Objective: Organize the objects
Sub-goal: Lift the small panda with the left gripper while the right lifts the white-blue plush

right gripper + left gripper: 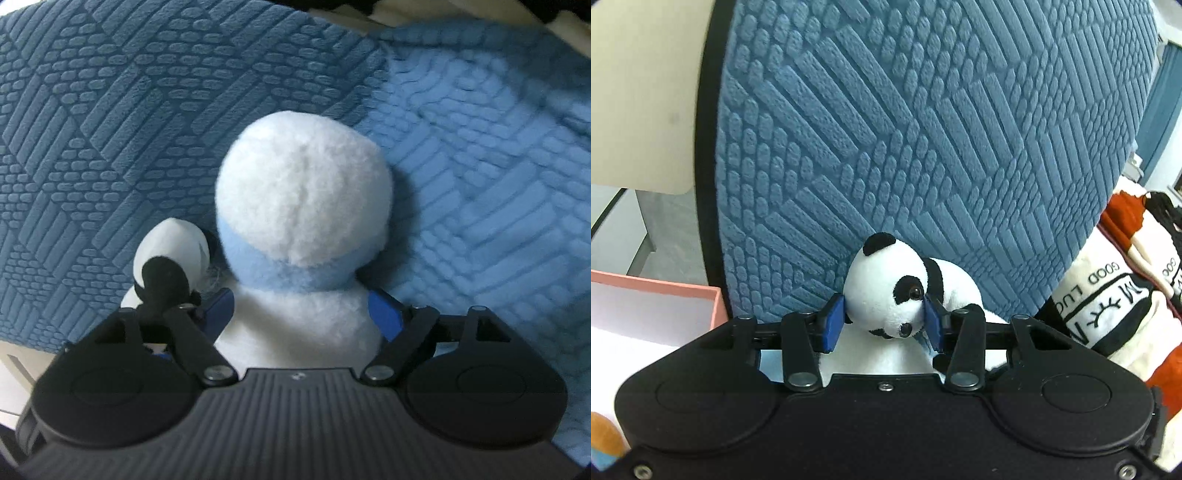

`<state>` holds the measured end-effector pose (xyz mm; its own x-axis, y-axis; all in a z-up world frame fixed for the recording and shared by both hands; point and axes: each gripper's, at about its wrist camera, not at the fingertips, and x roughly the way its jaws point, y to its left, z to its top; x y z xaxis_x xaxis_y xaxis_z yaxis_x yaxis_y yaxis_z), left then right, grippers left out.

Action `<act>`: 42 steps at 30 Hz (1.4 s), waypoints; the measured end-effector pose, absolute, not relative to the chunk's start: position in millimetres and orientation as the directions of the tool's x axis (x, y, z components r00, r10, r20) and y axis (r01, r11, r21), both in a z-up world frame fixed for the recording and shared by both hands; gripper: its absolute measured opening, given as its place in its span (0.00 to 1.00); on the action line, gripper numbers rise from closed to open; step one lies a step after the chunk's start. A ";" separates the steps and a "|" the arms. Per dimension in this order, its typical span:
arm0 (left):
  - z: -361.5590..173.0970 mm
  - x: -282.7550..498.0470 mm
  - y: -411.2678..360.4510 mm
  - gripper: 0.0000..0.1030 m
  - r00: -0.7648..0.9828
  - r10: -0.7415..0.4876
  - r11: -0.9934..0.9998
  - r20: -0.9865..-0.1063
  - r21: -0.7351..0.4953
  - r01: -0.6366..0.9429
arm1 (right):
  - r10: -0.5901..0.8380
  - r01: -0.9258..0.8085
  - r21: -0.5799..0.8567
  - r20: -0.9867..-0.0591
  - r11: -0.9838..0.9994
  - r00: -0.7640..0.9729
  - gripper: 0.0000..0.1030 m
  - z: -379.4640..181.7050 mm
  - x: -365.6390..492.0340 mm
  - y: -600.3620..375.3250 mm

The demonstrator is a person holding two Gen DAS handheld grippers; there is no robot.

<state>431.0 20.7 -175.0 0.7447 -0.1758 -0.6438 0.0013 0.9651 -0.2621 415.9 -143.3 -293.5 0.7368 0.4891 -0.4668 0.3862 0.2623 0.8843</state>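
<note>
The small black-and-white plush panda [886,288] is facing lower right, its head pinched by the left gripper [884,323]. The right gripper [301,314] is standing spread around the white-and-blue plush toy [303,192], whose face is hidden.

Black-white panda [886,284] (blue ribbed blanket [923,129]).

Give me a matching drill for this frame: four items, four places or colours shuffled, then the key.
Items:
1. panda plush
2. white plush with light-blue band
3. pink box
4. textured cover

Descriptions:
A. blue, under and behind both toys
B. head between the left gripper jaws
C. body between the right gripper jaws
D. left edge of the left wrist view, white inside

Pairs: 1-B, 2-C, 3-D, 4-A
</note>
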 end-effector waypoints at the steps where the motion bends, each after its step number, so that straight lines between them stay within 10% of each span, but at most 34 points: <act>1: -174.0 430.2 21.6 0.41 0.748 -0.176 0.964 -0.639 -0.266 -0.001 | 0.481 0.384 0.886 -0.464 0.261 0.744 0.85 -293.5 418.2 -141.6; 23: -178.6 438.8 24.3 0.41 0.736 -0.137 0.966 -0.663 -0.255 -0.050 | 0.509 0.468 0.878 -0.448 0.097 0.735 0.86 -327.9 459.9 -127.7; 42: -172.2 392.0 6.2 0.41 0.746 -0.107 0.990 -0.658 -0.136 0.022 | 0.458 0.313 0.716 -0.660 0.624 0.596 0.76 -243.6 444.1 -143.4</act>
